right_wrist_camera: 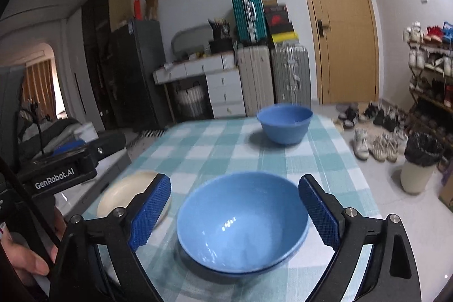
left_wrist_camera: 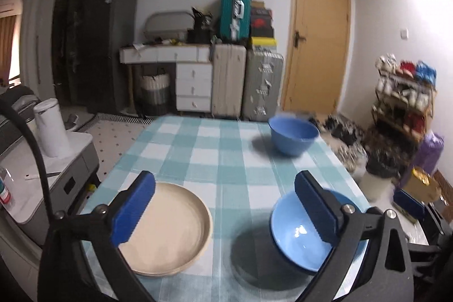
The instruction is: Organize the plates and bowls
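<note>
We counted three dishes on the checked tablecloth (left_wrist_camera: 203, 149): two blue bowls and one beige plate. The near bowl (right_wrist_camera: 242, 222) sat upright close to the front edge; a second blue rim showed just under its lower edge in the right wrist view, but we could not tell whether that was another bowl nested beneath. The far bowl (right_wrist_camera: 284, 123) stood alone near the back right corner of the table, well apart from the other two dishes. The plate (left_wrist_camera: 170, 225) lay flat at the front left, beside the near bowl but not touching it. Both grippers were in view, one per hand. The left gripper (left_wrist_camera: 223, 205) had its jaws spread wide and held nothing; one blue pad hung over the plate and the other in front of the near bowl, with bare cloth between them. The right gripper (right_wrist_camera: 235, 211) was likewise released, its two pads standing either side of the near bowl, clear of its rim. One hand (right_wrist_camera: 25, 254) showed at the lower left of the right wrist view. Behind the table we counted three suitcases, one door (right_wrist_camera: 339, 24) and one bin (right_wrist_camera: 419, 163).
</note>
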